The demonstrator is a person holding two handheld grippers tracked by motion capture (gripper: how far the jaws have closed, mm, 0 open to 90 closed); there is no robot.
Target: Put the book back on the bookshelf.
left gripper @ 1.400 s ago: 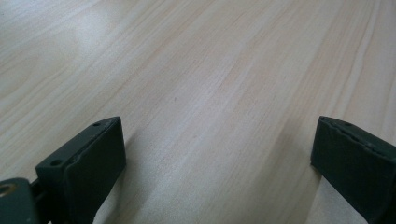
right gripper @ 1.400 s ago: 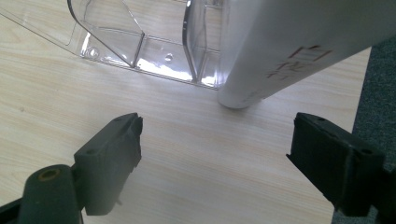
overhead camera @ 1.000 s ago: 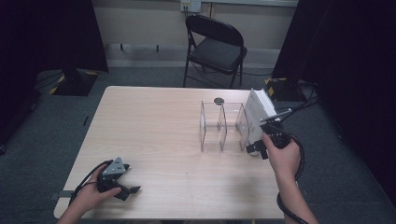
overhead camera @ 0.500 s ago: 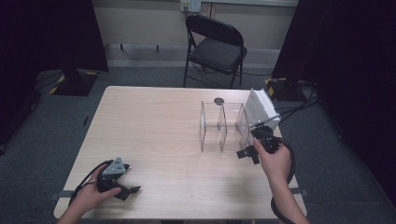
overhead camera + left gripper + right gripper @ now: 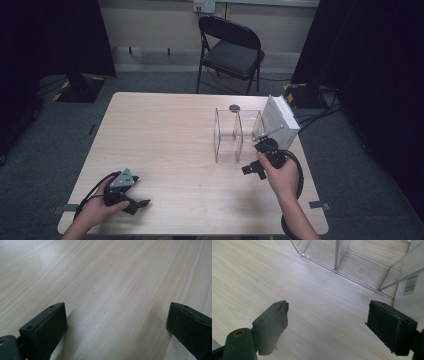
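A clear plastic divider rack (image 5: 235, 135) stands right of the table's middle. A white box (image 5: 280, 120) leans tilted in its right end. My right gripper (image 5: 254, 159) hovers just in front of the rack, open, with nothing between its jaws. In the right gripper view the gripper (image 5: 328, 315) looks over bare wood toward the rack's base (image 5: 342, 262), and the box's barcode side (image 5: 412, 290) is at the right edge. My left gripper (image 5: 136, 205) rests at the table's front left, open. Between its jaws (image 5: 116, 312) there is only wood.
The light wooden table (image 5: 165, 140) has a small dark round spot (image 5: 234, 107) behind the rack. A black folding chair (image 5: 230, 50) stands beyond the far edge. Cables lie on the floor to the right.
My right hand has drawn back from beside the white box, moving left, toward the front edge and slightly lower. The left hand and the box have stayed put.
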